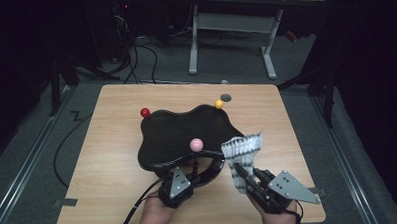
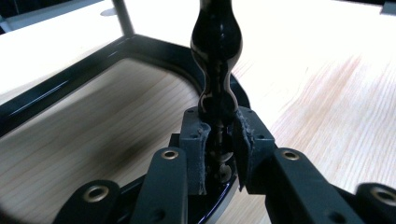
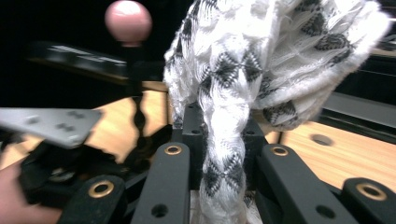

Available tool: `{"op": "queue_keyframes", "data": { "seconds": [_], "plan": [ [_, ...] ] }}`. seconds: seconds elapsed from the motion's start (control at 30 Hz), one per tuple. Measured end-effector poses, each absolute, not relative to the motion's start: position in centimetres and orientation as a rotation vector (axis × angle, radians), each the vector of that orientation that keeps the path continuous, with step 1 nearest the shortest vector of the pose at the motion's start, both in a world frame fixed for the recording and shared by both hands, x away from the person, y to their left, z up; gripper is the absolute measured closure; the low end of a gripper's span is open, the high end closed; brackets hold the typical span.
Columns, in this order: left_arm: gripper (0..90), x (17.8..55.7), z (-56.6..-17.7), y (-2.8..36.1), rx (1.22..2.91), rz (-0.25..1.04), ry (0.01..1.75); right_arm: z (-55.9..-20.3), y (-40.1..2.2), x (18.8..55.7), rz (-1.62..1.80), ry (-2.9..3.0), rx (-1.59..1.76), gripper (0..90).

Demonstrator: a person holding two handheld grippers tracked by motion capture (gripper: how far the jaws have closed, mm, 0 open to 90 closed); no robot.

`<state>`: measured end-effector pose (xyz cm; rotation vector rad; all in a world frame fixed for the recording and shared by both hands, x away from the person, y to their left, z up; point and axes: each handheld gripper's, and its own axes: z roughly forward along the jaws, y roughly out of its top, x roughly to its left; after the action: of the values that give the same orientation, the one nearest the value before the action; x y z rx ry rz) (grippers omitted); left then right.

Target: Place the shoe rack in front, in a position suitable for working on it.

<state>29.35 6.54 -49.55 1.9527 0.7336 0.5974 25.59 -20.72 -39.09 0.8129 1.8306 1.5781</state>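
left gripper (image 1: pixel 187 173): low at near table edge, jaws clamped tight on a thin black post | right gripper (image 1: pixel 245 178): raised, angled up and left, jaws pinched on a patterned cloth | both hands enter from bottom edge, close together

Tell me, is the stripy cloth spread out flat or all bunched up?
Bunched up. The cloth is squeezed between the right gripper pads, crumpled and lifted beside the black tray.
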Motion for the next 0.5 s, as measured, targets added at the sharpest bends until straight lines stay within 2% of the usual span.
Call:
{"op": "queue_keyframes", "data": {
  "seconds": [0.2, 0.5],
  "plan": [
    [74.7, 29.1, -49.9, 5.3, 1.932, 0.625, 0.728, -39.0, -20.5, 25.9, 1.529, 1.811, 0.825, 79.5],
    [74.6, 28.9, -50.1, 4.9, 1.926, 0.648, 0.723, -39.7, -15.3, 26.1, 1.523, 1.933, 0.726, 79.4]
  ]
}}
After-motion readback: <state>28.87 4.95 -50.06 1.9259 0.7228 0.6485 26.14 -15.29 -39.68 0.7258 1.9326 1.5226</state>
